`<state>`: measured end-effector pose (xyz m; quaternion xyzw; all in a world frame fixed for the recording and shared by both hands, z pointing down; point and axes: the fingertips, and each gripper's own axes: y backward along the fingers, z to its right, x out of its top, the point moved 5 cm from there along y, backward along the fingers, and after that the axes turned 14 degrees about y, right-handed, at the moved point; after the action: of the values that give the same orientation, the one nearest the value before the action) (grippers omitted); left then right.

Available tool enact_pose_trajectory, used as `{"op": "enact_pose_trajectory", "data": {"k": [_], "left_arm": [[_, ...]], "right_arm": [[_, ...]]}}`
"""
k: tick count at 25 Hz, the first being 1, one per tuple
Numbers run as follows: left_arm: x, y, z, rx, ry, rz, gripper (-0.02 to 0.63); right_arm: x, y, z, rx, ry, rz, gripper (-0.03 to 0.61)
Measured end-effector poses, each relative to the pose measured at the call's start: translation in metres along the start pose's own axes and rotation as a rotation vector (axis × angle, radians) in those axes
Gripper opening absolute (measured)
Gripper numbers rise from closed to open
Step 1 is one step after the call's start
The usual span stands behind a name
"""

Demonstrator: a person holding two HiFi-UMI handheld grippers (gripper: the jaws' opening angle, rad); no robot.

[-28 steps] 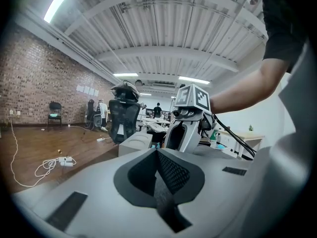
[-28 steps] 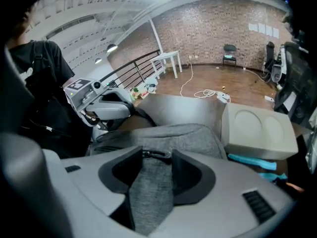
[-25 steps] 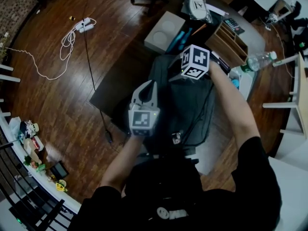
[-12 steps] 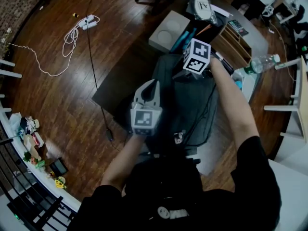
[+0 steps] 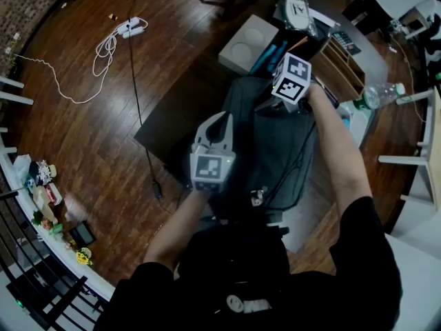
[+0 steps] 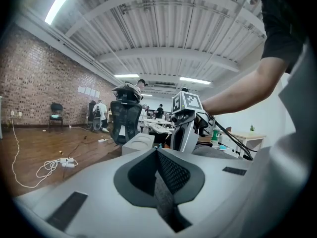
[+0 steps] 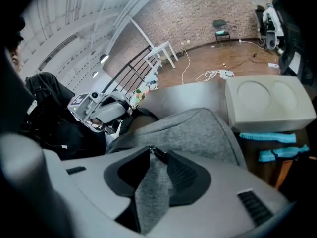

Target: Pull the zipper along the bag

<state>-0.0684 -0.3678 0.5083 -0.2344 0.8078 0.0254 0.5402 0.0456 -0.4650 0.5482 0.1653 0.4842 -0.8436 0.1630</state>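
The grey bag lies on the dark tabletop, between both hands. The left claw is clenched on the fabric at the bag's near edge, a sound anchor if held taut. At the far end, the right claw has just been closing and now pinches the small zipper pull. The grip should seat firmly before drawing straight along the teeth.

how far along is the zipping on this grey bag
Done: the left gripper is clamped on the bag's fabric, bracing it. In hand: the right gripper's jaws have just been closing, with the zipper pull between their tips. Left: the pull along the bag itself; how far the zipper has travelled cannot be made out.
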Motion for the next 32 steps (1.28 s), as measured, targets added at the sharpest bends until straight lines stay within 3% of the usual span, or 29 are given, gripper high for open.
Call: {"op": "enact_pose_trajectory", "data": {"k": [4, 6, 13, 21, 28, 32], "left_arm": [[0.000, 0.000, -0.001, 0.004, 0.001, 0.001, 0.000], [0.000, 0.000, -0.002, 0.006, 0.001, 0.001, -0.002], [-0.003, -0.001, -0.005, 0.013, 0.000, -0.006, -0.002], [-0.002, -0.001, 0.000, -0.002, 0.003, -0.009, -0.002], [-0.002, 0.001, 0.002, -0.010, 0.001, -0.011, -0.002], [-0.011, -0.005, -0.002, -0.002, -0.023, -0.022, -0.002]], "right_arm": [[0.004, 0.009, -0.001, 0.061, -0.059, 0.142, 0.089], [0.007, 0.004, -0.004, 0.078, -0.059, 0.128, 0.090], [0.005, -0.008, -0.008, -0.060, 0.104, -0.003, 0.092], [0.012, -0.005, -0.030, -0.160, 0.214, -0.034, 0.012], [0.012, -0.001, -0.036, -0.224, 0.227, -0.029, 0.012], [0.015, -0.003, -0.042, -0.370, 0.239, -0.054, 0.012]]}}
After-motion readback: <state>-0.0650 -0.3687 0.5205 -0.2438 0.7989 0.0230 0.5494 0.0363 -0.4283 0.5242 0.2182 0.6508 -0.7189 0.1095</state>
